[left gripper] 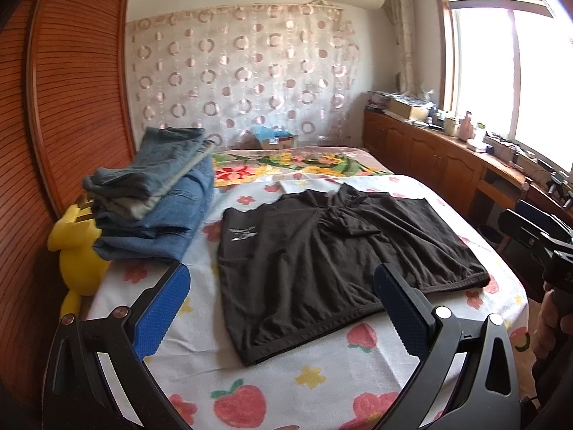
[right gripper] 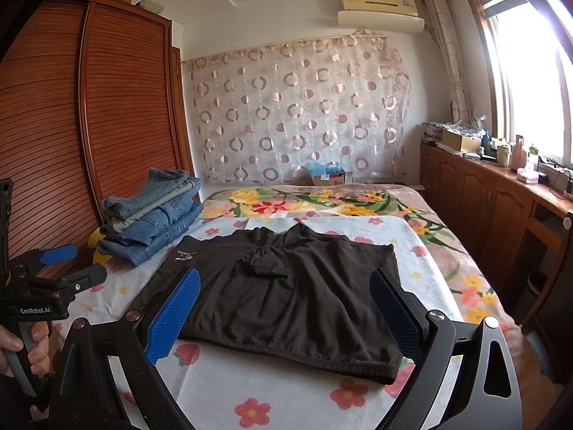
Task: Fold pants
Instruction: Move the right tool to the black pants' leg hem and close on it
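Observation:
Black shorts (left gripper: 322, 251) lie spread flat on the bed, waistband towards me, a small white logo on the left leg; they also show in the right wrist view (right gripper: 293, 294). My left gripper (left gripper: 283, 304) is open and empty, hovering above the shorts' near edge. My right gripper (right gripper: 286, 308) is open and empty, above the waistband. The left gripper also shows at the left edge of the right wrist view (right gripper: 68, 265), and the right gripper's body shows at the right edge of the left wrist view (left gripper: 537, 236).
A stack of folded jeans (left gripper: 157, 200) sits at the bed's left side, with a yellow plush toy (left gripper: 75, 251) beside it. A wooden wardrobe (left gripper: 71, 107) stands on the left. A low wooden cabinet (left gripper: 447, 154) with clutter runs under the window on the right.

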Tool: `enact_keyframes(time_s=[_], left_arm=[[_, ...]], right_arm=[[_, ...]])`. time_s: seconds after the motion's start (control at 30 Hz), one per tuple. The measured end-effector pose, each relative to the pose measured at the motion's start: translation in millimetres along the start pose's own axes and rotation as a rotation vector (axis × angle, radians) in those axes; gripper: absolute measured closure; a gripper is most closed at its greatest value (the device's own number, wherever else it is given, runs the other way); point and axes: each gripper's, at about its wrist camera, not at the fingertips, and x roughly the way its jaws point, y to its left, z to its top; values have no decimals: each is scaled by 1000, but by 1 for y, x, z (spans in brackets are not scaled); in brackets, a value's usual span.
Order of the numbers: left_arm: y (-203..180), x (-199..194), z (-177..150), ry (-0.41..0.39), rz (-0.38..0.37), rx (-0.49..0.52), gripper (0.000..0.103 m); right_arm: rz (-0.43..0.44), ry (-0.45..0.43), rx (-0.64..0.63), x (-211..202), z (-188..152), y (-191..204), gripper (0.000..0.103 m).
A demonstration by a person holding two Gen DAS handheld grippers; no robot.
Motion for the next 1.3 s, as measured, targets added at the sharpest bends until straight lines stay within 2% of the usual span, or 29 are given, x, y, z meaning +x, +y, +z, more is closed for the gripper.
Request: enact_keyframes(time_s=[0.1, 0.3, 0.47, 0.73, 0.93, 0.97, 1.3], left_arm=[[-5, 9, 3, 17, 5, 19, 0], [-9, 30, 8, 69, -57, 34, 0], [-13, 47, 10, 97, -78, 52, 0], [-21, 76, 16, 142, -134, 85, 0], [-28, 95, 21, 179, -197, 104, 0], [-28, 96, 22, 181, -203, 108, 0], [-39, 108, 30, 184, -212, 158, 0]], right_arm=[[-5, 1, -4, 4, 1, -2, 7], [-29, 11, -22, 12, 1, -5, 7], [-36, 36, -22, 20, 3, -9, 7], [-54, 101, -32, 39, 17, -21, 14], [-44, 162, -45, 55, 32, -36, 25], [-37, 172, -45, 57, 35, -39, 32], [-50, 276, -41, 106, 54, -64, 54]])
